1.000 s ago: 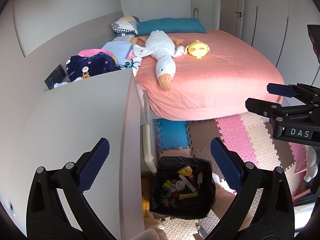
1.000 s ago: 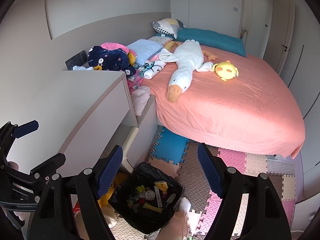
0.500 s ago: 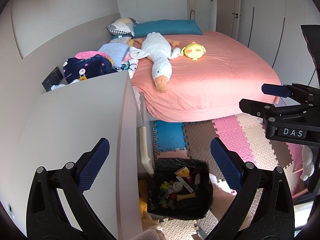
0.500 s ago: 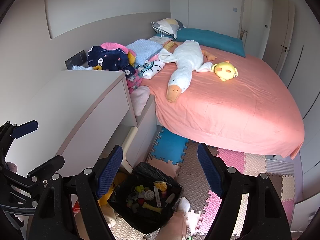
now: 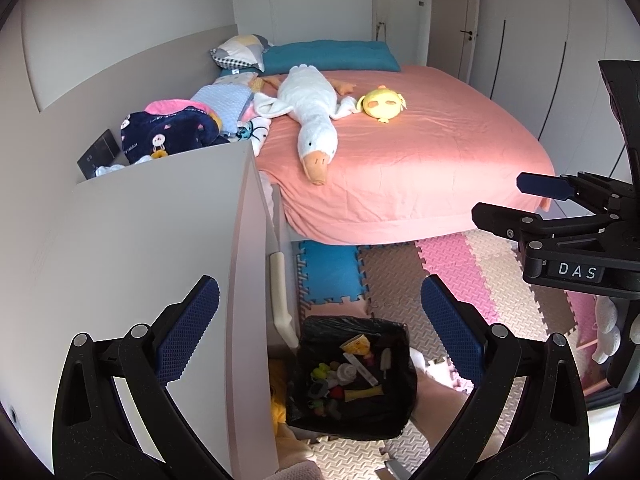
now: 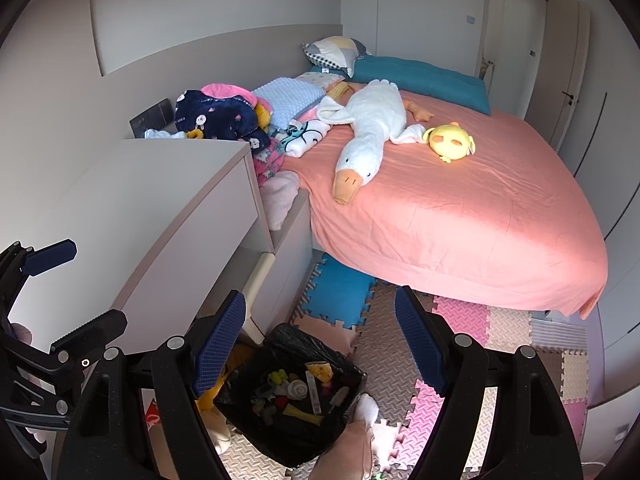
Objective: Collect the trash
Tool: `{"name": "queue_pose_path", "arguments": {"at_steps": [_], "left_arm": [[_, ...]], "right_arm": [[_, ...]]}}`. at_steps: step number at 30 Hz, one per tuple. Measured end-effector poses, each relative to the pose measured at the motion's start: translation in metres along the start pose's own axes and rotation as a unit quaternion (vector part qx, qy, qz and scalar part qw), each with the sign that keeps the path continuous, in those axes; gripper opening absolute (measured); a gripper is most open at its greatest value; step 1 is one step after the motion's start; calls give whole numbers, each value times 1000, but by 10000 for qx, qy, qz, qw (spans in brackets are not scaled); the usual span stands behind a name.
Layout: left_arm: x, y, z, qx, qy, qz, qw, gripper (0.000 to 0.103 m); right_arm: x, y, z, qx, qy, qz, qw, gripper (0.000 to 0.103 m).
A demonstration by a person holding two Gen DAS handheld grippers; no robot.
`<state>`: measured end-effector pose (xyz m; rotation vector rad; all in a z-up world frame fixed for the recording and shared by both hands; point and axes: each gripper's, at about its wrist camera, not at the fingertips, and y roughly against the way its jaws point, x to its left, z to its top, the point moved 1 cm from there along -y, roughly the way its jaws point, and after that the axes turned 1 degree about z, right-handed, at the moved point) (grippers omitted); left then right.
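Observation:
A bin lined with a black bag (image 5: 394, 420) stands on the foam floor mats beside a white cabinet; it also shows in the right wrist view (image 6: 348, 430). Several small pieces of trash (image 5: 352, 376) lie inside it, among them a yellow wrapper and a white cup (image 6: 298, 390). My left gripper (image 5: 320, 322) is open and empty, held high above the bin and cabinet edge. My right gripper (image 6: 320, 336) is open and empty, also above the bin. Each gripper appears at the other view's edge.
The white cabinet (image 5: 132, 248) fills the left. A bed with a pink sheet (image 5: 420, 168) holds a white goose plush (image 5: 312, 116), a yellow duck plush (image 5: 382, 104) and piled clothes (image 6: 224, 114). Coloured foam mats (image 6: 472, 320) cover the floor. Wardrobe doors (image 5: 520, 28) stand behind.
The left wrist view has shifted slightly, so the bed and bin sit a little further left and lower. The right view is nearly unchanged. Both grippers stay open and empty.

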<state>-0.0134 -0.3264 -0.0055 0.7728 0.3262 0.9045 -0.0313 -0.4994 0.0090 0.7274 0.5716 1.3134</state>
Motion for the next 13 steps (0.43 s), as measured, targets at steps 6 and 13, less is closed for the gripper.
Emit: {"name": "queue_pose_path", "arguments": {"at_steps": [6,13], "left_arm": [[0,-2,-1,1,27,-41,10000,98],[3,-4,-1,45,101,-23,9999,98]], "right_arm": [[0,0,0,-3,-9,-7,10000,77],[0,-1,-1,3,-11,-14,10000,77]]}}
